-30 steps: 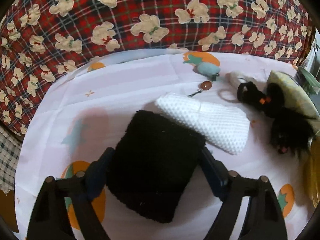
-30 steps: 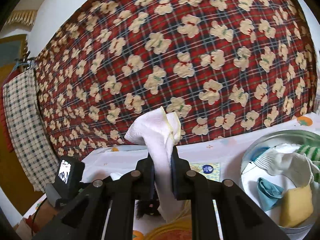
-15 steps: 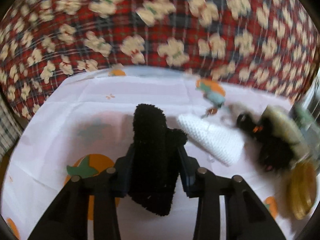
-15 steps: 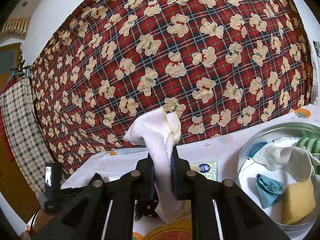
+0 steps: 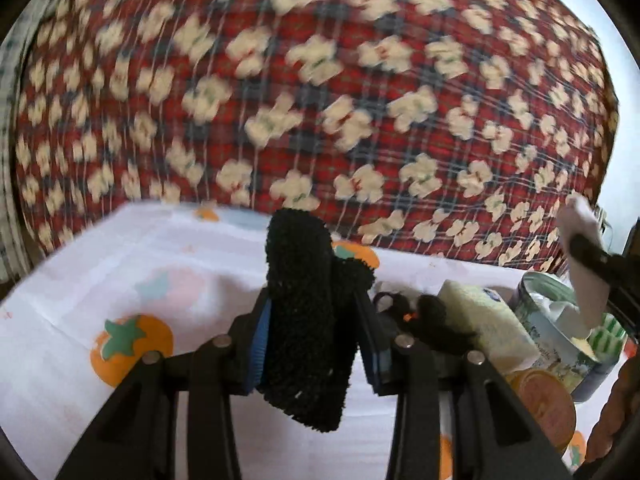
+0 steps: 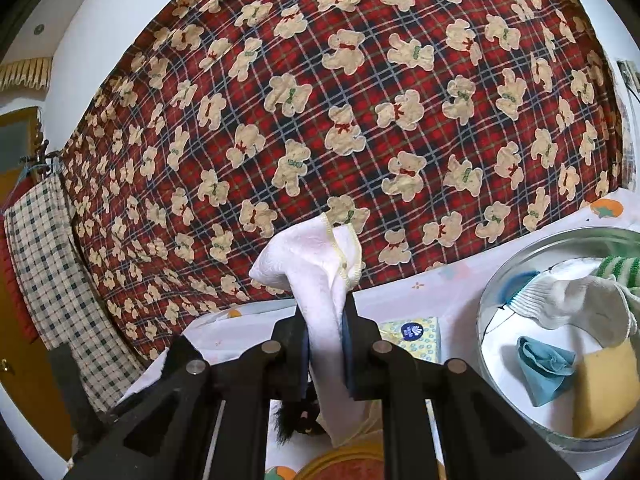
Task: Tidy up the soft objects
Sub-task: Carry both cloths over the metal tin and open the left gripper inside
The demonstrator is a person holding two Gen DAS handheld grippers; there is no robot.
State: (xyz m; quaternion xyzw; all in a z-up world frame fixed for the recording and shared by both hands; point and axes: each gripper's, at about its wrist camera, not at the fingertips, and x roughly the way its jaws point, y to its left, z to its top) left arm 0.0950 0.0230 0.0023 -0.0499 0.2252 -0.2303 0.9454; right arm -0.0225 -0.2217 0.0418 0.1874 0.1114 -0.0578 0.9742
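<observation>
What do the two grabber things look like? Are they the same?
Yes, they look alike. The left gripper and the right gripper are both black, built from angled bars joined by round silver bolts. The left one's fingers have blue pads with ridges; the right one's pads look darker blue. No cables, markings or sleeves show.

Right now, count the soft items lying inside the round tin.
4: white sock across the back, green striped cloth at the far rim, blue cloth centre, yellow sponge in front. Others may lie beneath.

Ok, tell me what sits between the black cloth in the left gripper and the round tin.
In the left wrist view, a dark furry item and a pale tissue pack lie on the table between the black cloth and the round tin.
</observation>
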